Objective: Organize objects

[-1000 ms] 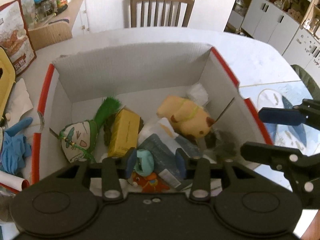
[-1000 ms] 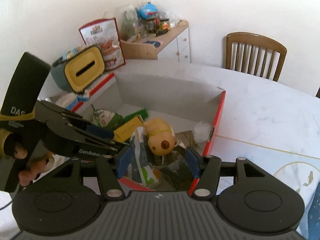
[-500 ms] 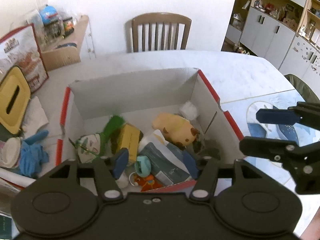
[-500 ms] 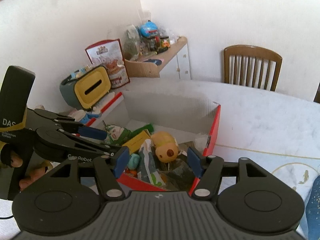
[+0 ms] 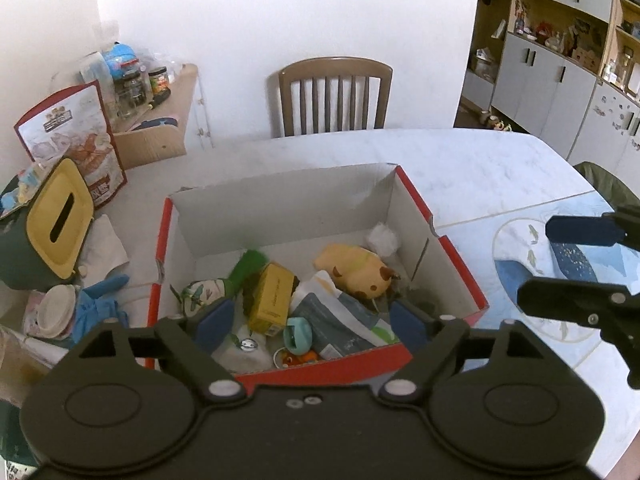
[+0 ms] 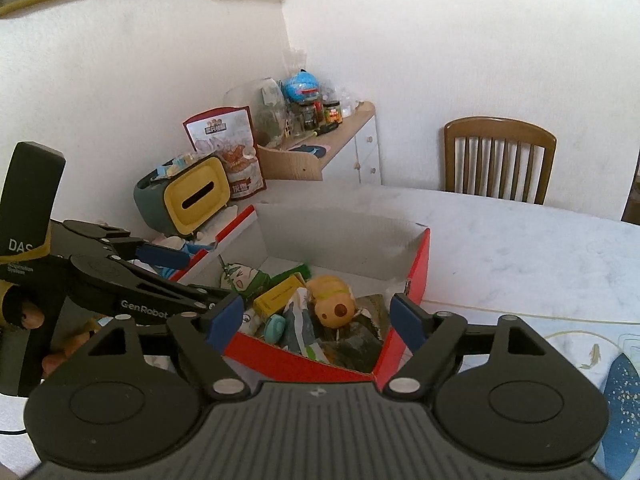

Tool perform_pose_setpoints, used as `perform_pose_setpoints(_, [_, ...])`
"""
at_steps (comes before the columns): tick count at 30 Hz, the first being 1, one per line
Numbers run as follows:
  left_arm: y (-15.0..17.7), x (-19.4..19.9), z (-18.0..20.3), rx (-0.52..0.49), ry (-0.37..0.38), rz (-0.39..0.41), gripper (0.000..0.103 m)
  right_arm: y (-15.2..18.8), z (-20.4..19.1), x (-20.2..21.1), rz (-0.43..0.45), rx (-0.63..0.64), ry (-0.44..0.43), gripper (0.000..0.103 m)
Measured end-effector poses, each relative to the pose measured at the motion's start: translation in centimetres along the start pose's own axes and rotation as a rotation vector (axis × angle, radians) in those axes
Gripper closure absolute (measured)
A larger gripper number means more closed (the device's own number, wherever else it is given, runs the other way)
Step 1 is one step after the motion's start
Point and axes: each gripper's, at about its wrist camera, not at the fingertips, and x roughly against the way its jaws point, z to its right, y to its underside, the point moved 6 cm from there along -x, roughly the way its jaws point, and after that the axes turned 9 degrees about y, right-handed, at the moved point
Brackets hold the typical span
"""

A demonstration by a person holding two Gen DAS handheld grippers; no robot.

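Both grippers are pulling up and back from the red box [image 5: 460,268], which is looking smaller than a second ago. Left gripper [image 5: 312,322] and right gripper [image 6: 316,316] are hanging spread and empty; plush toy [image 5: 352,270], yellow carton [image 5: 274,296] and pouch sitting inside, likely finished.

Cardboard, plush and wood

A matt cardboard box [image 5: 280,216], a soft plush toy [image 5: 354,268] and a smooth wooden chair [image 5: 334,96] are seen.

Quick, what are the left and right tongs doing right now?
Left tongs: open, holding nothing, above the box.
Right tongs: open, holding nothing.
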Motion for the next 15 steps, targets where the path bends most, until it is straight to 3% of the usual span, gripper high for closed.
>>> perform_pose_setpoints(7, [0.3, 1.3, 0.7, 0.009, -0.041, 0.031, 0.005, 0.2, 0.5, 1.3, 0.030, -0.009, -0.009, 0.018])
perform_pose_setpoints(11, [0.4, 2.0, 1.3, 0.020, -0.056, 0.050, 0.001, 0.2, 0.6, 2.0, 0.051, 0.011, -0.014, 0.002])
perform_pose_setpoints(15, [0.3, 2.4, 2.0, 0.008, -0.080, 0.066, 0.001, 0.2, 0.7, 2.6, 0.067, 0.029, -0.024, 0.001])
